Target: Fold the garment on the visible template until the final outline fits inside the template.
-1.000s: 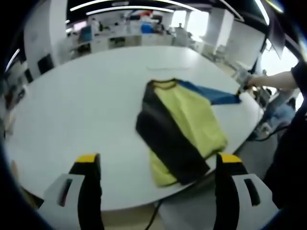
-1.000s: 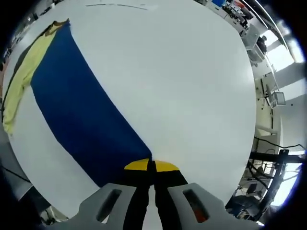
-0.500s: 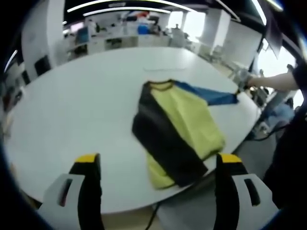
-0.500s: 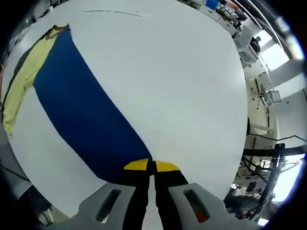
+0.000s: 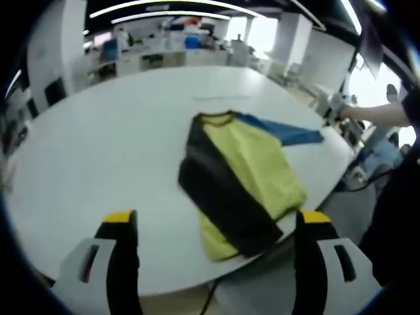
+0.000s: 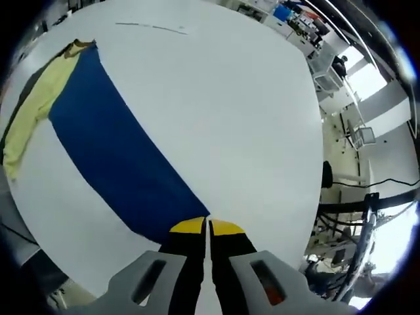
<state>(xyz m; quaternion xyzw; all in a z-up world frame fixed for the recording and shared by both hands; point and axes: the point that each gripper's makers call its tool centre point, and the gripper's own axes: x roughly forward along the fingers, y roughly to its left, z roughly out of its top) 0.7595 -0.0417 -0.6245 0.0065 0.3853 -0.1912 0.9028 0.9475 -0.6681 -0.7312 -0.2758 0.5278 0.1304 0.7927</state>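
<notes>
The shirt (image 5: 243, 180) lies on the white table (image 5: 98, 151), towards the near right edge as the left gripper view has it, its hem corner hanging just over the rim. The yellow body is partly covered by a black panel (image 5: 220, 193) that looks folded in along its left side, so one side seems already brought over. The blue sleeve (image 6: 111, 154) is the opposite case: it is stretched out flat and long, running away from the body towards the table edge. In the right gripper view the right gripper (image 6: 207, 226) has its yellow-tipped jaws pressed together on the sleeve's end, so it is clamped on the cuff. The left gripper (image 5: 210, 220) hangs above the near edge of the table with its jaws wide apart, holding nothing.

By my reading the fold is roughly at its middle: one side is in, the blue sleeve has yet to be carried back over the body, and the length has yet to be folded up. A thin line (image 6: 151, 27) on the far tabletop may be part of the template, but it is too faint to be sure, so whether the outline fits cannot be judged.
</notes>
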